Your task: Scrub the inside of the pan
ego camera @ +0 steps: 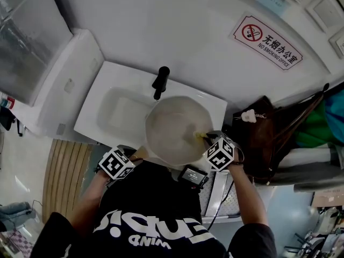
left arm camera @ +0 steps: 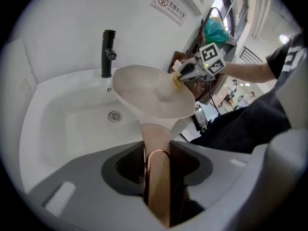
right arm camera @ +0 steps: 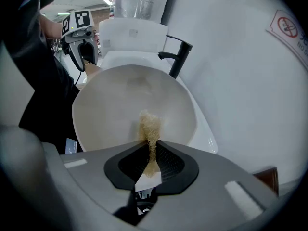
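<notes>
Pan held tilted over the sink while its inside was scrubbed. The left gripper [left arm camera: 157, 150] was clamped on the pan's wood-toned handle [left arm camera: 158, 182], both pads pressed to its sides. It held the pale, round pan [ego camera: 173, 123] above the right part of the white sink [ego camera: 115, 109], just beside the black faucet [ego camera: 160, 80], with the open face turned up toward the person. The right gripper [right arm camera: 151, 153] was clenched on a tan fibrous scrubber [right arm camera: 149, 125], whose free tuft stuck out past the jaw tips and lay against the inner wall of the pan, close to the rim on the person's right. On this reading the scrubbing step was in hand but not finished: tool and pan were both grasped and the 2 were in contact, so the setting-up was done. How much of the inside was already scrubbed could not be told; the surface looked evenly pale and matt in all 3 views, with no clear soil, suds or water visible, and no stream came from the faucet. What seemed left was to carry the scrubber across the floor of the pan and around the far and left walls, which lay well apart from the tuft
</notes>
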